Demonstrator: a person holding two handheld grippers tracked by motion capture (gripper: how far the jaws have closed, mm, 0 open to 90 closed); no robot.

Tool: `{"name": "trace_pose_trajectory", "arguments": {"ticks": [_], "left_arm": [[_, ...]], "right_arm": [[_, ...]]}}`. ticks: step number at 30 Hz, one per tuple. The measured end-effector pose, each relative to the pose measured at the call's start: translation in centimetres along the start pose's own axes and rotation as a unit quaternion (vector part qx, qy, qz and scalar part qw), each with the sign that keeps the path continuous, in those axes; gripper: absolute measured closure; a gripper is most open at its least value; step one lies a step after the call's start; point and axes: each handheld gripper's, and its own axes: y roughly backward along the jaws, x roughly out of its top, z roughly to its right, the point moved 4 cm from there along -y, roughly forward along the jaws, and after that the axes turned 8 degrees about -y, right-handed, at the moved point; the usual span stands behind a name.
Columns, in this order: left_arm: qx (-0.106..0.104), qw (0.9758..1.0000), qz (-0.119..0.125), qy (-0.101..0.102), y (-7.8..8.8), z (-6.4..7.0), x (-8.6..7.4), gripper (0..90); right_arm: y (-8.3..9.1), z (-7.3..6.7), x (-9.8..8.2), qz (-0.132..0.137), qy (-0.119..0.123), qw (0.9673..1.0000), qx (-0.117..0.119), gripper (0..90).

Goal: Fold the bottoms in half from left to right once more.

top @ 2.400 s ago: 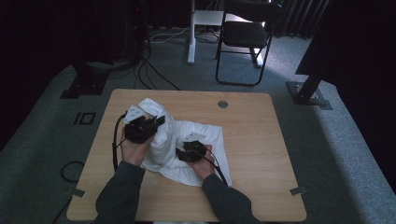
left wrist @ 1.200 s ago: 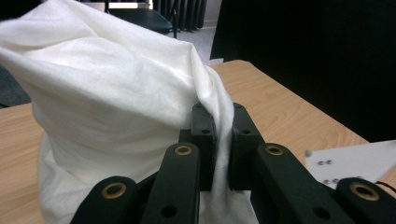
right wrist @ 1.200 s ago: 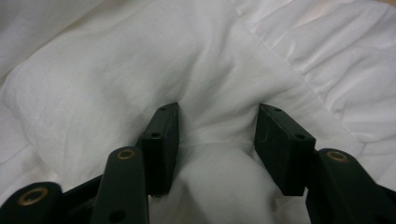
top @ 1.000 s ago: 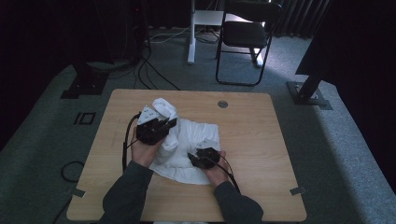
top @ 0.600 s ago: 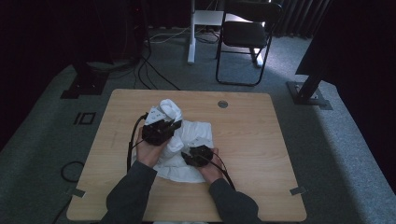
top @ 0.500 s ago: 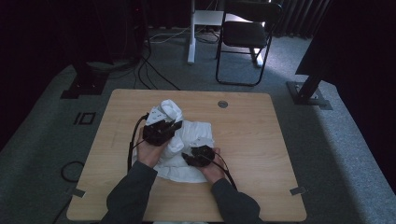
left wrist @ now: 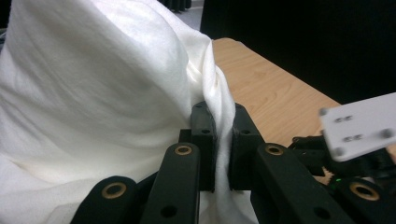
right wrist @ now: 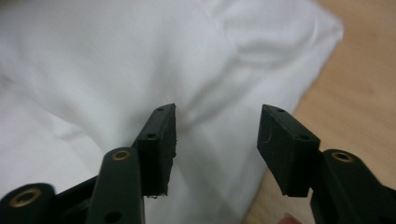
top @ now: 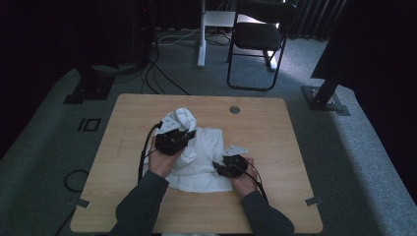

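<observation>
A crumpled white cloth (top: 206,147) lies in the middle of the wooden table (top: 275,132). My left gripper (top: 189,135) sits over its left part, shut on a raised fold of the cloth (left wrist: 93,93), which is pinched between the pads (left wrist: 223,140). My right gripper (top: 216,166) is at the cloth's front right edge. Its jaws (right wrist: 217,135) are open above the cloth (right wrist: 116,56) and have just been closing a little, with nothing pinched between them. The right gripper's grey plate (left wrist: 359,133) shows at the right of the left gripper view.
A round cable hole (top: 234,109) sits near the table's far edge. Bare wood (right wrist: 364,84) lies right of the cloth. Beyond the table stand a black chair (top: 258,37) and a white desk leg (top: 201,34), with cables on the carpet.
My right gripper has slid right, from over the cloth's front middle to its front right edge. My left gripper has kept its fold and has barely shifted in the last second.
</observation>
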Motion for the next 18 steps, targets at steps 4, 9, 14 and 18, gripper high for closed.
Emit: {"name": "trace_pose_trajectory", "arguments": {"ticks": [4,9,14,18], "left_arm": [[-0.008,0.9999,-0.003,-0.006,-0.3,0.6,0.1,84.5],[-0.018,0.9997,0.002,-0.014,-0.5,1.6,0.8,84.5],[-0.033,0.9993,0.003,-0.018,-1.2,2.8,1.1,84.5],[-0.044,0.9987,-0.016,-0.023,-3.1,3.7,0.0,84.5]], "right_arm": [[-0.7,-0.4,-0.5,-0.005,0.009,0.9999,0.005,49.8],[-1.1,-0.6,-0.3,-0.001,0.002,0.9998,0.017,51.3],[-1.1,-0.6,-0.4,0.006,0.003,0.9997,0.021,51.4],[-1.1,-0.5,-0.5,0.008,0.004,0.9997,0.023,51.3]]}}
